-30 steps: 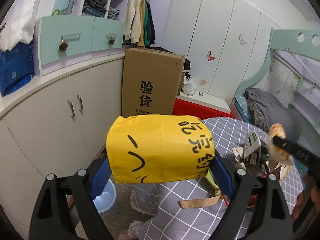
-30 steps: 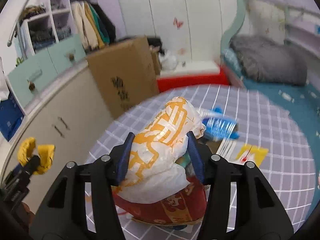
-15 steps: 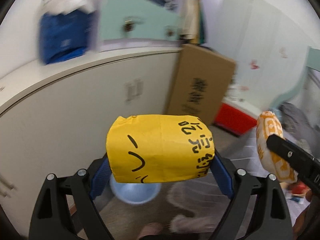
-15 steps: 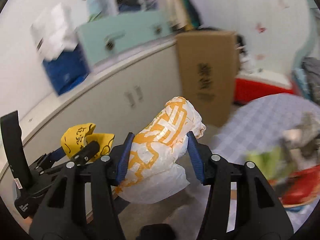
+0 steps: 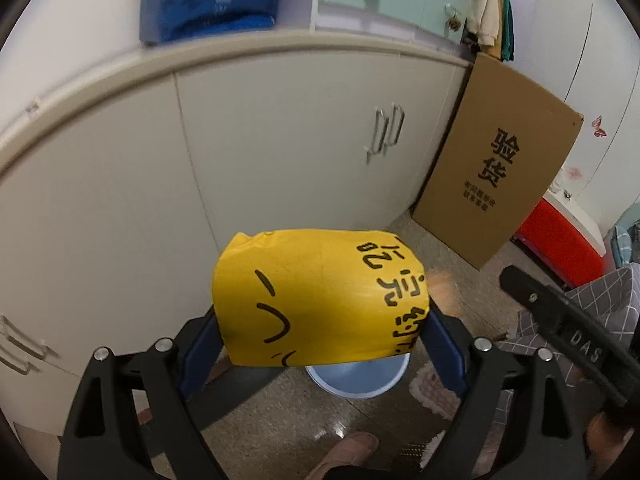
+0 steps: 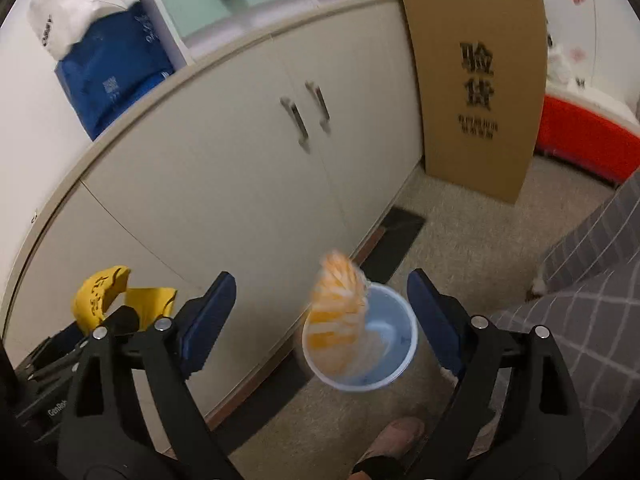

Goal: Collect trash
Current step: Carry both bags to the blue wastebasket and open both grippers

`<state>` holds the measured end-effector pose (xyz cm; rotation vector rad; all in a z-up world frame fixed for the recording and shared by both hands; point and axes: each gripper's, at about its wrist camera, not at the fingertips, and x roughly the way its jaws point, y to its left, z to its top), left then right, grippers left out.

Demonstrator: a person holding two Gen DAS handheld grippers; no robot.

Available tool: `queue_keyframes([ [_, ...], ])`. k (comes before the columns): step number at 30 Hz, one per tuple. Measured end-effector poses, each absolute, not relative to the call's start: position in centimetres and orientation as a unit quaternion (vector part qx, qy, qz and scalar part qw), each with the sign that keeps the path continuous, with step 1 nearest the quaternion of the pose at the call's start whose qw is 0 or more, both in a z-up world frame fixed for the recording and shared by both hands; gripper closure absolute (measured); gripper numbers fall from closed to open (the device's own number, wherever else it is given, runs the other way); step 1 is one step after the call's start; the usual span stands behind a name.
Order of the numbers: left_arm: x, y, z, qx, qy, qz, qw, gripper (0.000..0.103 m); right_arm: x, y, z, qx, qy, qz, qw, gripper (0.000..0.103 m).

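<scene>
Orange-striped wrapper (image 6: 340,320) drops from our opening right gripper (image 6: 320,320) toward the blue bin (image 6: 394,376). Our left gripper (image 5: 322,332) clamps the yellow bag (image 5: 320,300); we should centre it over the bin before releasing.

Left gripper (image 5: 322,330) tilted downward, both blue pads (image 5: 200,354) pressed against the sides of a yellow paper bag (image 5: 320,300). Right gripper (image 6: 322,316) also pitched down, jaws opening, nothing touching its pads (image 6: 206,320).
</scene>
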<state>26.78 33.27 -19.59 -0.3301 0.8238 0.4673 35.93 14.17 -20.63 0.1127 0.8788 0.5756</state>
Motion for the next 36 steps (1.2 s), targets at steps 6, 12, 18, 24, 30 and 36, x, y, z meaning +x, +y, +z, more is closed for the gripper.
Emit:
queue_keyframes([
  [6,28.5,32.5,-22.2,-0.159,0.424,0.202,0.868,0.016,35.2,13.4,-21.2,0.039,0.414,0.246,0.876,0.013],
  [12,30.3,31.4,-23.6,-0.153,0.439,0.181,0.867,0.016,35.3,11.8,-20.7,0.029,0.389,0.212,0.896,0.012],
  [18,32.7,30.3,-22.5,-0.128,0.435,0.164,0.876,0.016,34.5,10.2,-19.0,0.024,0.349,0.191,0.917,0.012],
  [24,35.0,29.5,-21.3,-0.108,0.428,0.165,0.882,0.009,34.4,8.6,-17.6,0.050,0.317,0.177,0.930,0.010],
  [30,35.3,29.2,-21.8,-0.104,0.441,0.174,0.874,0.009,34.1,7.7,-17.1,0.057,0.320,0.175,0.929,0.010],
  [36,33.1,29.5,-20.3,-0.136,0.425,0.172,0.878,0.009,33.2,6.8,-16.2,0.057,0.320,0.169,0.930,0.010],
])
